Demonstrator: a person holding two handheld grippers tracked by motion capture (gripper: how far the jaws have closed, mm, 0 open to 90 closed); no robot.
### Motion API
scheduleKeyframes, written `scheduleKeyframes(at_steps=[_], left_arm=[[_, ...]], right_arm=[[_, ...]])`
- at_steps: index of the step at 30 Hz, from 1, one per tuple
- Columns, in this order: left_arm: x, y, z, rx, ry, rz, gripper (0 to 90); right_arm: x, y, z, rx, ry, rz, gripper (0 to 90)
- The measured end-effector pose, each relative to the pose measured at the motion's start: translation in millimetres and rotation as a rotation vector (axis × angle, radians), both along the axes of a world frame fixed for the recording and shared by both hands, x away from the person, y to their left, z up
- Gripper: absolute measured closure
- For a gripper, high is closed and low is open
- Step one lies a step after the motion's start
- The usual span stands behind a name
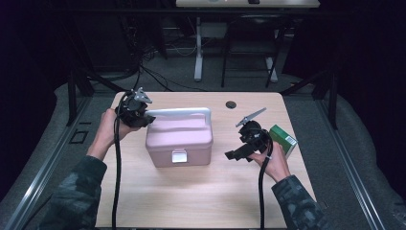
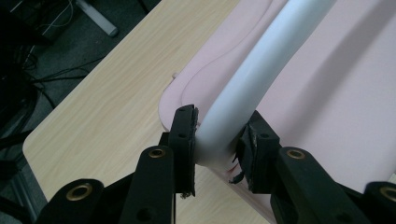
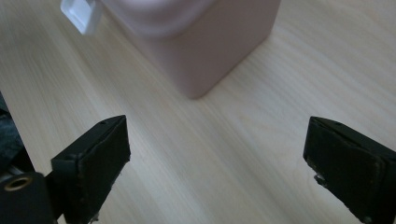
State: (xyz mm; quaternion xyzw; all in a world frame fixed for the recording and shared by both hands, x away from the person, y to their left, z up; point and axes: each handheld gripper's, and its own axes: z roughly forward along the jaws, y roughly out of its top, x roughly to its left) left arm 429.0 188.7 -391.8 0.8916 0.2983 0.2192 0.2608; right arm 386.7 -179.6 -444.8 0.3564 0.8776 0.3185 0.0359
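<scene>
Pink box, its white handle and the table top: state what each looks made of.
Pink box: likely moulded plastic, matte, with rounded corners and smooth walls.
White handle: probably plastic too, a smooth tube with a soft sheen; the left gripper clamps it.
Table top: pale wood grain, perhaps laminate; the look leaves that open.
</scene>
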Motion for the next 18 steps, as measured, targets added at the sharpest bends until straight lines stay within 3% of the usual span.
scheduleKeyframes(at_steps=[12,17,18], left_arm=[[1.4,-2.5,0.8,-0.004,0.01,-0.012,70.0],[2.1,-1.4,0.5,-0.007,0.016,-0.011,69.9],[1.9,-1.7,0.5,-0.004,0.015,-0.011,70.0]], right_arm=[[47.9,39.6,33.1,0.008,-0.035,0.03,15.8],[65.0,60.9,33.1,0.028,-0.031,0.043,30.5],[67.3,67.7,34.3,0.03,-0.045,0.043,40.4]])
